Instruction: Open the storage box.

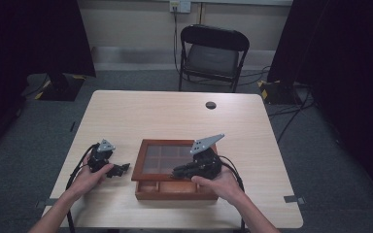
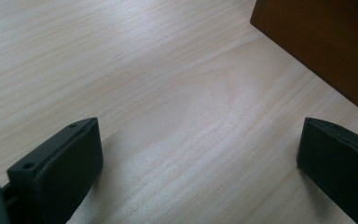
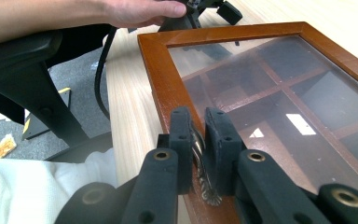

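Note:
A brown wooden box [image 1: 175, 190] with a glass-paned lid [image 1: 148, 144] sits at the table's front middle. The lid's front edge looks slightly raised above the box's open front compartments. My right gripper [image 1: 176, 172] reaches in from the right over that front edge. In the right gripper view it [image 3: 198, 123] is shut on the lid's small ornate metal handle [image 3: 204, 184]; dividers show through the glass [image 3: 279, 93]. My left gripper [image 1: 121, 169] rests on the table just left of the box, open, with bare wood between its jaws [image 2: 200, 135]. The box's corner [image 2: 326, 42] lies beyond its right jaw.
A black folding chair [image 1: 212, 53] stands behind the table. A round cable hole [image 1: 211, 105] sits near the far edge. Dark curtains hang at both sides. Beyond the box, the light wood table [image 1: 141, 116] is bare. In the right gripper view, part of a black chair [image 3: 32, 79] shows below the table edge.

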Demonstrator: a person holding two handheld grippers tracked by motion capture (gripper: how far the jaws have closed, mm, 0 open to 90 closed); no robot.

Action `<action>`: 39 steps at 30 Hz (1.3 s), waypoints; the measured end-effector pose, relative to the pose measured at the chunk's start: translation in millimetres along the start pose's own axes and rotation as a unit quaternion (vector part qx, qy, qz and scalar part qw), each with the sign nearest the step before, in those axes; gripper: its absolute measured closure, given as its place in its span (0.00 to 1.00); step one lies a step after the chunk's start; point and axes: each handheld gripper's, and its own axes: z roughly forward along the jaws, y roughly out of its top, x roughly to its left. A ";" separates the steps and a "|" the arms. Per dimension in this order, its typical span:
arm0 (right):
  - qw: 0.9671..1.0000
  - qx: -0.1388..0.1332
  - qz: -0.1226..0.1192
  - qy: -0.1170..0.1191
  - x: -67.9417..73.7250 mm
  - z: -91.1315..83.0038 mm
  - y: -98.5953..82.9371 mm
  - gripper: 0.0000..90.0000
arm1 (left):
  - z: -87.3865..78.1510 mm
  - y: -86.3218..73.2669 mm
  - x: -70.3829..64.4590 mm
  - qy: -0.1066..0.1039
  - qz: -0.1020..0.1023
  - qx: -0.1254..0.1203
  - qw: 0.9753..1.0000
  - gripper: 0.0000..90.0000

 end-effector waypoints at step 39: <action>1.000 -0.001 0.002 -0.010 -3.6 -12.6 23.7 0.91 | 0.1 0.0 0.1 0.000 0.001 0.000 1.000 0.00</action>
